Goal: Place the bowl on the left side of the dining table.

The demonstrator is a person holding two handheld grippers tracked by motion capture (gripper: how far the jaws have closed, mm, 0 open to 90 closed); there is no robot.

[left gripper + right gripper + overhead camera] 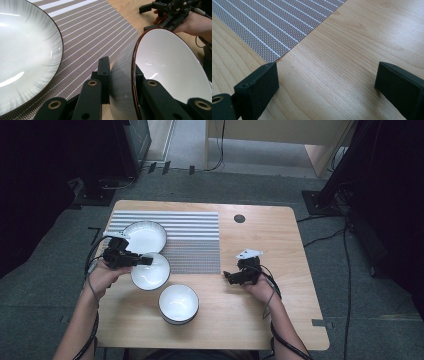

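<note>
Left gripper view: the frame cuts off the plate (25, 57) at left and top. My left gripper (121, 81) hides the lower rim of the bowl (165, 65). High view: my forearms run off the bottom edge.

Black grippers (146, 261), brass-ringed screws, trailing black cables, bare forearms.

Light wooden table (260, 310) with rounded corners, centre of the high view, on grey carpet. Striped placemat (192, 242) lies flat on its upper left part. White dark-rimmed plate (146, 236) sits on the placemat's left end. White bowl (178, 303) stands on bare wood at lower centre, below the mat. Small dark round spot (239, 218) near the table's top edge.
</note>
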